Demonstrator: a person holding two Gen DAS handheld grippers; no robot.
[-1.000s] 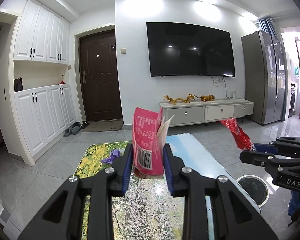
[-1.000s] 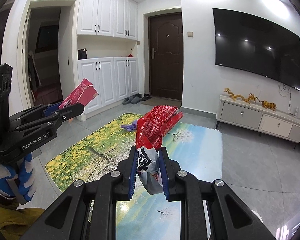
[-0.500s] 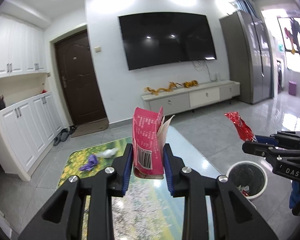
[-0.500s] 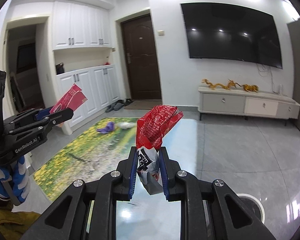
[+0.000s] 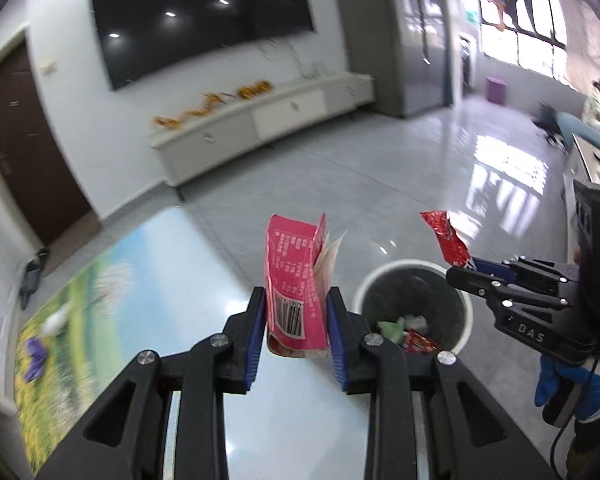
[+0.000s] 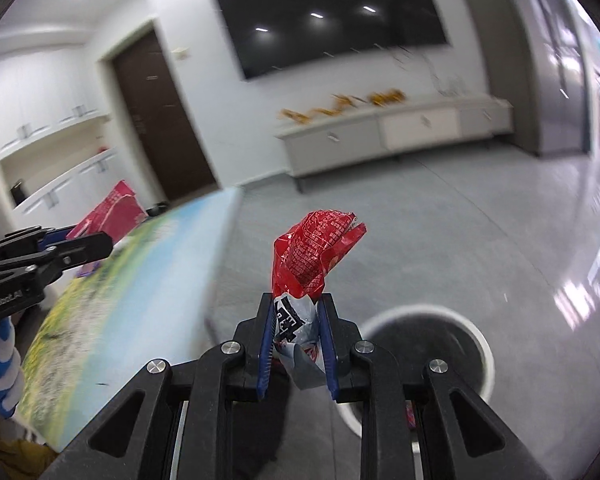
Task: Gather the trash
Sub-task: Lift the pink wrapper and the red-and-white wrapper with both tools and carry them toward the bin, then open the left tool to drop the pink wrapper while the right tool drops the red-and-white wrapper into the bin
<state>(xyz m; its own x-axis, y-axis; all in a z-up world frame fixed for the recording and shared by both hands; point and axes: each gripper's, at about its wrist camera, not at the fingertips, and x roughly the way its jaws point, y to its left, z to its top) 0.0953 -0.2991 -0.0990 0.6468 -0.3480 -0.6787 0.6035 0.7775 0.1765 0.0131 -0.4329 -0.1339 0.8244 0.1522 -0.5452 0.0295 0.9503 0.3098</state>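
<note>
A wall television hangs above a low white cabinet.

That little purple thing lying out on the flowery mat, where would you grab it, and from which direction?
The purple scrap lies flat and crumpled on the mat, too blurred to show its shape. Probably best to come straight down from above and pinch its bunched middle, where it stands up from the mat. Both grippers are full now: left on the pink carton, right on the red wrapper.
</note>
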